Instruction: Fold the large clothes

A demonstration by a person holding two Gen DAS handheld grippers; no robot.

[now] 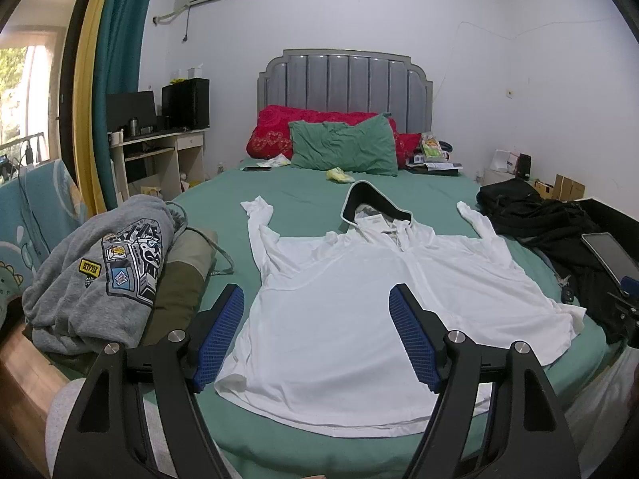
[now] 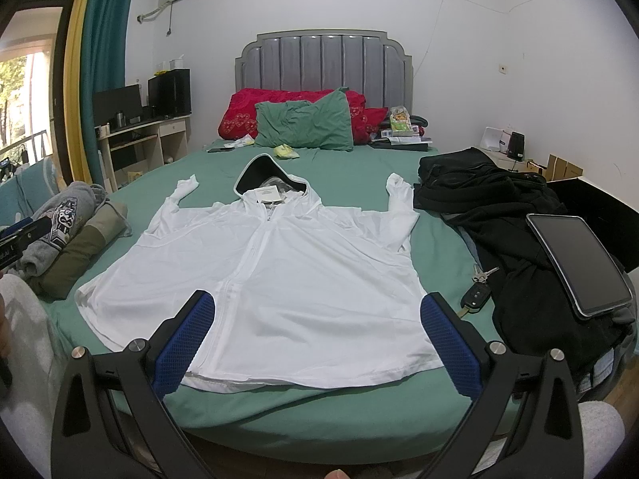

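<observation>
Left tongs (image 1: 317, 339): jaws spread wide, nothing between the blue pads (image 1: 219, 337), held above the near edge of the bed (image 1: 279, 439). Right tongs (image 2: 317, 341): same, spread wide, empty, also over the near edge.

Surroundings, left to right of the tongs:
- Far left: gray sweatshirt (image 1: 100, 271) with printed patches, bunched on top of an olive folded garment (image 1: 179, 291). Both lie on the bed's left edge, just beside the white jacket's left side, not touching it as far as I can see.
- Beyond, left: desk (image 1: 159, 155) with a monitor and a black box on it; teal curtain (image 1: 116, 80) by the window.
- Straight ahead, far end: green pillow (image 1: 343, 147) leaning on red pillows (image 1: 275, 131), gray padded headboard (image 1: 347, 80) behind. A small yellow item lies just in front of the green pillow.
- Right: pile of black clothes (image 2: 499, 207) on the bed's right edge, tablet (image 2: 579, 263) lying on top of it, car key (image 2: 475, 295) with a key ring on the sheet between the pile and the jacket's right hem.

Task item: white hooded zip jacket (image 2: 279, 271), directly ahead of both tongs. Spread flat, front up, zipper closed down the middle. Hood points away toward the pillows, its dark lining showing. Both sleeves are angled up toward the headboard. Hem is nearest the tongs, with slight wrinkles at the left corner. Unfolded.
</observation>
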